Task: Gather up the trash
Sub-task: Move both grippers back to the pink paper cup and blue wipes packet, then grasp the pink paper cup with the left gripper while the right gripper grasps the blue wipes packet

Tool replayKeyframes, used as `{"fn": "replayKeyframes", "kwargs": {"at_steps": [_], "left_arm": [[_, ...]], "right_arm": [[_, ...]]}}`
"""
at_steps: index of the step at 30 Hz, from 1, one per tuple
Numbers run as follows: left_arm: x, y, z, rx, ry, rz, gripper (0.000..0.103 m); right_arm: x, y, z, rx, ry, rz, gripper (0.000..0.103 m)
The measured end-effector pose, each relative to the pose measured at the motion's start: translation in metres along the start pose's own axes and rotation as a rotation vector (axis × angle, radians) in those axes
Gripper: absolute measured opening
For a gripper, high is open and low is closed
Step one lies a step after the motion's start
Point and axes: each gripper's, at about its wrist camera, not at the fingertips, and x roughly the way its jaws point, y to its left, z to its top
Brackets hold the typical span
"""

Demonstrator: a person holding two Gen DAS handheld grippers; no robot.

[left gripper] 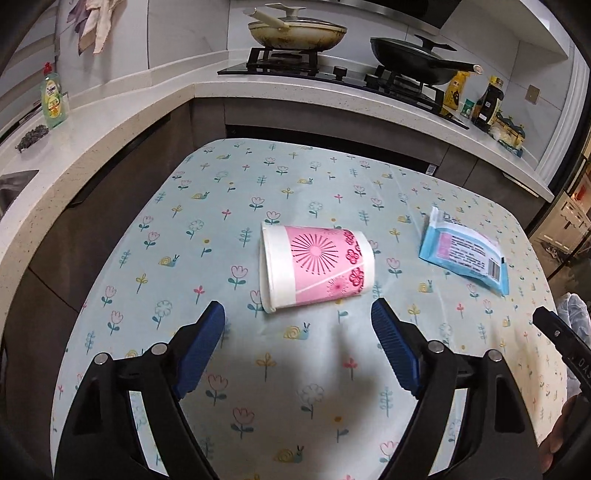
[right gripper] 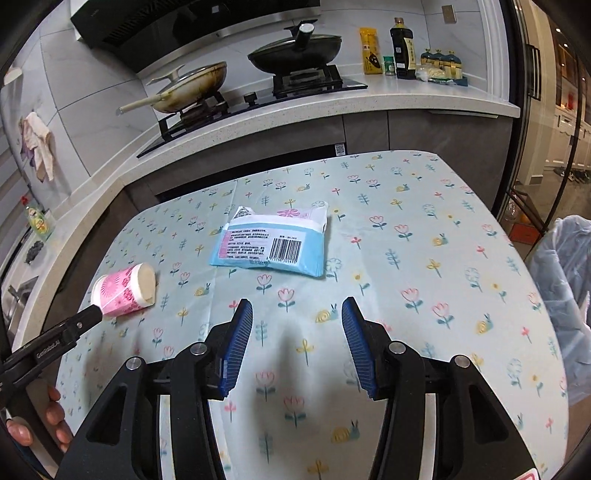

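A pink and white paper cup [left gripper: 316, 267] lies on its side on the flowered tablecloth [left gripper: 258, 369], mouth to the left. My left gripper [left gripper: 298, 319] is open, just short of the cup, empty. A light blue wrapper packet [left gripper: 466, 255] lies flat to the cup's right. In the right wrist view the packet [right gripper: 273, 242] lies ahead of my open, empty right gripper [right gripper: 297, 314], and the cup [right gripper: 125, 291] lies far left beside the left gripper's arm [right gripper: 55, 341].
A clear plastic bag [right gripper: 569, 295] hangs off the table's right edge. Behind the table runs a kitchen counter [left gripper: 147, 99] with a stove, two lidded pans [left gripper: 295, 31], sauce bottles [left gripper: 487, 101] and a dish soap bottle [left gripper: 53, 98].
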Motion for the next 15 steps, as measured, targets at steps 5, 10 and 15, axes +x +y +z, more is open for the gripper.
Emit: {"fn": "replayKeyframes", "kwargs": {"at_steps": [5,10,15], "left_arm": [[0.025,0.011,0.009,-0.046,0.028,-0.042,0.077],[0.040,0.006,0.014,-0.054,0.059,-0.102,0.061],[0.045,-0.007,0.013,-0.027,0.071,-0.152,0.031]], "right_arm": [[0.029,-0.003,0.012,0.012,0.010,-0.013,0.049],[0.050,-0.011,0.023,0.027,0.015,-0.016,0.049],[0.068,-0.022,0.030,0.057,0.033,0.010,0.045]]}}
